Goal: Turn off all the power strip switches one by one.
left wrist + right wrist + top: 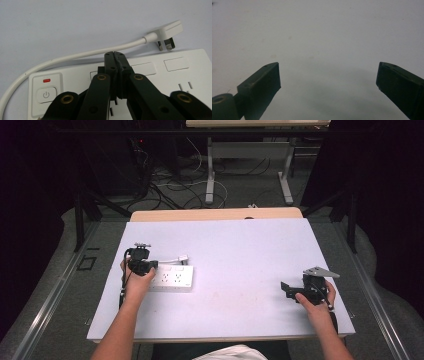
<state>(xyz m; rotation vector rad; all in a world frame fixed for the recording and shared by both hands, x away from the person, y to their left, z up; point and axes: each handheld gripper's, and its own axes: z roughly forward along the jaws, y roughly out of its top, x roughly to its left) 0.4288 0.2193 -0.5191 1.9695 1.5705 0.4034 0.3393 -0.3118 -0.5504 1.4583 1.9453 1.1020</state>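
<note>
The power strip [160, 75] is seen to be of smooth white plastic with a faint sheen, its cord [75, 56] sheathed in glossy white plastic, and bare metal prongs are shown on the plug [166, 31]. The left gripper [115, 53] is made of matt black plastic set with brass-coloured rivets. The fingers [262, 82] of the right gripper [328, 77] are likewise matt black. The counter [240, 250] is covered by a smooth, matt pale sheet, faintly smudged, with a wood-toned edge at the far side.
</note>
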